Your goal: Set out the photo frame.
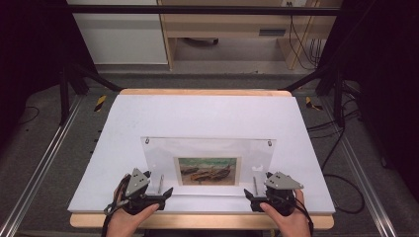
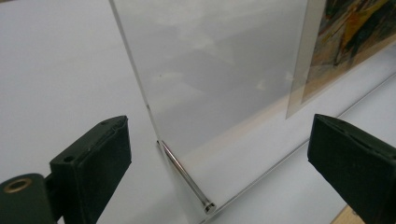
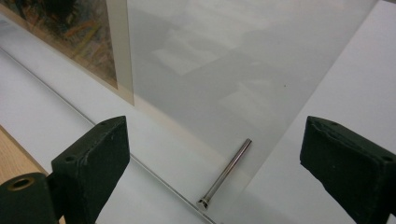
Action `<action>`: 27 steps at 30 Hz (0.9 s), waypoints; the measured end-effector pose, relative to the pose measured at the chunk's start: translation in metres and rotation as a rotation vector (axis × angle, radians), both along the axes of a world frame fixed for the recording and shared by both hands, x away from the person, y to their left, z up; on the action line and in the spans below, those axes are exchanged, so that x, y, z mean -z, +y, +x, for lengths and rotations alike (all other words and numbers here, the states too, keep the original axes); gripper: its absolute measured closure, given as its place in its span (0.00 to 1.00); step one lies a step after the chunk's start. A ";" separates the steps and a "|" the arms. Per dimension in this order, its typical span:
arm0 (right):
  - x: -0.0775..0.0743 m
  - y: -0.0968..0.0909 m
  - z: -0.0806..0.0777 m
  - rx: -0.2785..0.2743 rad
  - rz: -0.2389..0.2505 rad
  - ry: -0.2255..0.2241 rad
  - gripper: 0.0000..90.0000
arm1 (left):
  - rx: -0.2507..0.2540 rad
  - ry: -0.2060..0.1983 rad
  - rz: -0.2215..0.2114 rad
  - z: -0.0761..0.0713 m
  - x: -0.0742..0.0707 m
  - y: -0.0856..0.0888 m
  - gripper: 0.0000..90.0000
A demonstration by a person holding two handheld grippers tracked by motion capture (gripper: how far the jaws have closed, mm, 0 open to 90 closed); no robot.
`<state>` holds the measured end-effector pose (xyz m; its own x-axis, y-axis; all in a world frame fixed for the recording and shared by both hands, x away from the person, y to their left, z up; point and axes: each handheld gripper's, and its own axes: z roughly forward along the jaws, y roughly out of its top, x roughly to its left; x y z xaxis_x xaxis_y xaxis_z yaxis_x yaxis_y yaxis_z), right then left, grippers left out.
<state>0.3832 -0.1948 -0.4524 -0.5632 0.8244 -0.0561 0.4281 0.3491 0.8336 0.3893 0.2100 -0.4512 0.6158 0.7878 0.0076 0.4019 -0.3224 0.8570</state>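
White tabletop point(image 1: 207, 113). A clear acrylic picture frame point(image 1: 210, 148) is stood upright near the front edge, a small boat print point(image 1: 207, 171) held in its lower middle. Metal support pins are seen at each lower corner: left pin point(image 2: 186, 176), right pin point(image 3: 226, 170). The left gripper point(image 1: 157, 198) is held released at the frame's left corner, nothing grasped. The right gripper point(image 1: 253, 199) is likewise spread wide at the right corner, apart from the frame.

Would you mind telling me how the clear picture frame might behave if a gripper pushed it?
The clear frame looks stiff, probably smooth and slippery. Standing upright on thin metal pins, it may tip or slide across the white table.
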 end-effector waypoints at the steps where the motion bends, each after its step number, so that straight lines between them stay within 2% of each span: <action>1: 0.000 -0.001 0.000 -0.004 0.002 -0.008 0.10 | 0.005 -0.005 -0.003 0.000 0.000 0.001 0.05; 10: -0.005 -0.005 -0.003 0.010 0.020 -0.022 0.10 | 0.044 -0.022 -0.006 -0.001 -0.002 0.003 0.05; 16: -0.006 -0.009 -0.002 0.022 0.019 -0.034 0.13 | 0.040 -0.016 -0.004 -0.003 -0.003 0.006 0.07; 18: -0.005 -0.010 -0.002 0.036 0.018 -0.027 0.13 | 0.040 -0.027 -0.006 -0.004 -0.004 0.009 0.11; 20: -0.005 -0.011 -0.003 0.048 0.021 -0.012 0.12 | 0.035 -0.031 -0.003 -0.004 -0.004 0.011 0.11; 22: -0.005 -0.014 -0.006 0.049 0.016 -0.016 0.12 | 0.031 -0.038 0.000 -0.005 -0.004 0.013 0.10; 27: -0.004 -0.022 -0.010 0.063 0.017 -0.018 0.12 | 0.052 -0.077 0.020 -0.009 -0.006 0.017 0.08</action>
